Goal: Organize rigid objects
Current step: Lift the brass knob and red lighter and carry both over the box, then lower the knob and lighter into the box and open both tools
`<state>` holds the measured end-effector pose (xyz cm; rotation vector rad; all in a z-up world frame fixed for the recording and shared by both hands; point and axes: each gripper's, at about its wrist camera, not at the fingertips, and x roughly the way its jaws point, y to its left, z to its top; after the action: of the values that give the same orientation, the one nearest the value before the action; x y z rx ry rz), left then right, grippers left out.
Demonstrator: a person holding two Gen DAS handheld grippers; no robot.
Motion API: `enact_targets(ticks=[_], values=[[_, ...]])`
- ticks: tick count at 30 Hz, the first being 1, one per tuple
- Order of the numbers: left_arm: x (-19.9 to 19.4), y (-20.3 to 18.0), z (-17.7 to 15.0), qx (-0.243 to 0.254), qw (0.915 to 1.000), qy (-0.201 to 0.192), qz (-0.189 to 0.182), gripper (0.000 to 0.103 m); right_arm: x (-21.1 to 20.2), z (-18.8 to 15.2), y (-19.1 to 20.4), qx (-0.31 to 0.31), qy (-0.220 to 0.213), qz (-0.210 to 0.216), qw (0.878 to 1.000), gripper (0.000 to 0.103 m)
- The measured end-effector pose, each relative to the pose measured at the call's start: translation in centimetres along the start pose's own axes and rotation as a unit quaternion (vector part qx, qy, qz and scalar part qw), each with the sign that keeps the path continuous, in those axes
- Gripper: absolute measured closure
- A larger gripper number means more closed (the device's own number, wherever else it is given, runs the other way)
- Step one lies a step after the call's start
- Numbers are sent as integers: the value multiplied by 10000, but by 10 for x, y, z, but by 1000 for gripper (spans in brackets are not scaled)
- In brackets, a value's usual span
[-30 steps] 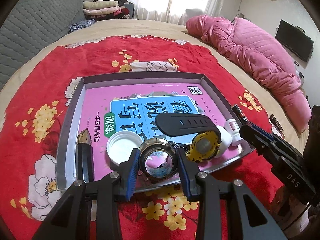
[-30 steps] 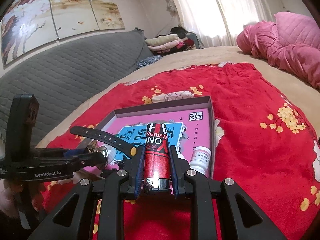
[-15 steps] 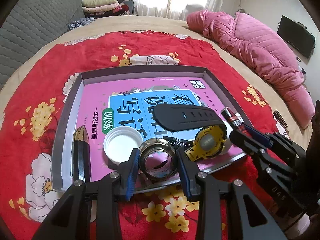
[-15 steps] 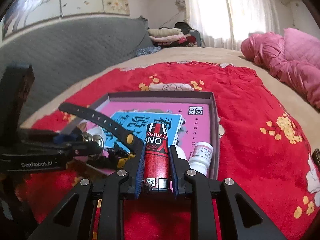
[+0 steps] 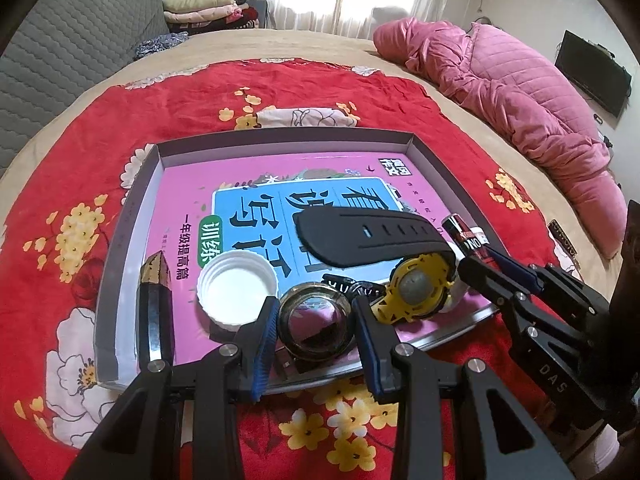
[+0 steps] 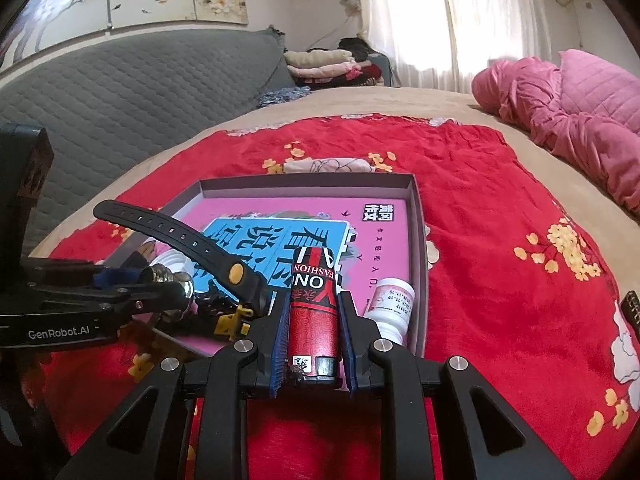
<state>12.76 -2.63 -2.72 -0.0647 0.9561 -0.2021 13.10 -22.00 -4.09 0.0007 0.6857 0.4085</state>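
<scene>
A grey tray (image 5: 280,136) on the red flowered blanket holds a pink book (image 5: 256,184). On the book lie a yellow watch (image 5: 416,288) with a black strap, a white cap (image 5: 238,288) and a black-and-gold stick (image 5: 154,312). My left gripper (image 5: 316,304) is shut on a round metal piece (image 5: 316,326) over the tray's near edge. My right gripper (image 6: 315,298) is shut on a red lighter (image 6: 314,272) above the tray's near right corner. A white pill bottle (image 6: 390,308) stands just right of the lighter. The left gripper (image 6: 160,284) and its metal piece (image 6: 176,280) sit beside the watch strap (image 6: 192,240).
A pink quilt (image 5: 520,92) lies along the bed's right side. A grey padded headboard (image 6: 120,92) and folded clothes (image 6: 320,64) are at the back. A small dark object (image 5: 562,236) rests on the blanket right of the tray.
The right gripper with the red lighter has edged a little lower and closer to the watch, rolling slightly. The left gripper has stayed put with the metal piece.
</scene>
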Motion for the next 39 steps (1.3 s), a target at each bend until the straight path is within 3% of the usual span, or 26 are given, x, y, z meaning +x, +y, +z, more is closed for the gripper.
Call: enact_targets(ticks=[17, 33, 39], values=[[4, 4, 1, -110, 9999, 96, 29, 66, 6, -4, -1, 102, 63, 97, 9999, 79], [6, 14, -4, -315, 9992, 224, 43, 65, 4, -3, -1, 180, -9, 213, 9996, 71], [5, 14, -4, -307, 9993, 204, 97, 61, 0, -2, 1, 160, -81, 231, 9996, 69]])
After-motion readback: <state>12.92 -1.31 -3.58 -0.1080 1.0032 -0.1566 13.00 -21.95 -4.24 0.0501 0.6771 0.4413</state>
